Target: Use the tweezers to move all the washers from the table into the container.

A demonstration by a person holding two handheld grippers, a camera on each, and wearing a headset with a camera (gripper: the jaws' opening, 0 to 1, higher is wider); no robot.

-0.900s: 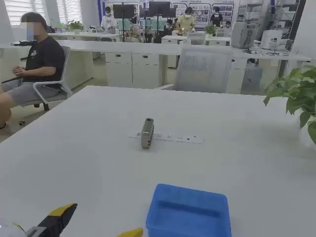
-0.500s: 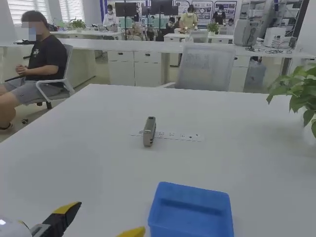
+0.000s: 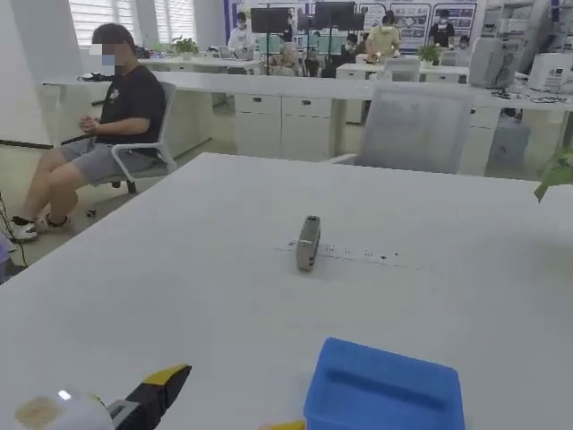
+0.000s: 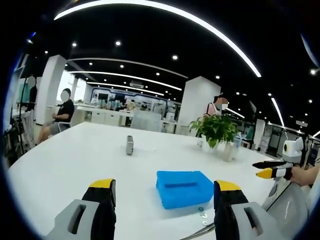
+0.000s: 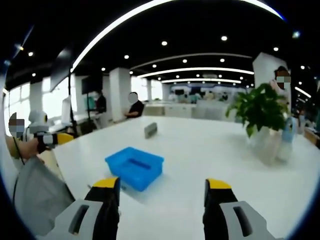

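Observation:
The blue container (image 3: 385,394) sits near the table's front edge, also seen as the blue container (image 4: 184,187) and the blue container (image 5: 135,166). My left gripper (image 3: 224,408) pokes in at the bottom left, open, with yellow-tipped jaws. In its own view the left gripper (image 4: 165,197) stands open and holds nothing, pointing at the container. Small washers (image 4: 202,216) lie by the container's near right corner, beside a thin metal piece that may be the tweezers (image 4: 200,231). My right gripper (image 5: 162,192) is open with nothing in it, and shows far right as the right gripper (image 4: 272,170).
A grey block (image 3: 308,243) lies on a white power strip (image 3: 367,255) mid-table. A potted plant (image 4: 216,129) stands at the table's right side. A person sits on a chair (image 3: 116,116) beyond the left edge. An office chair (image 3: 421,125) stands behind the table.
The head camera has turned left, so the whole scene has slid right. Nothing on the table has moved and the left gripper keeps its place.

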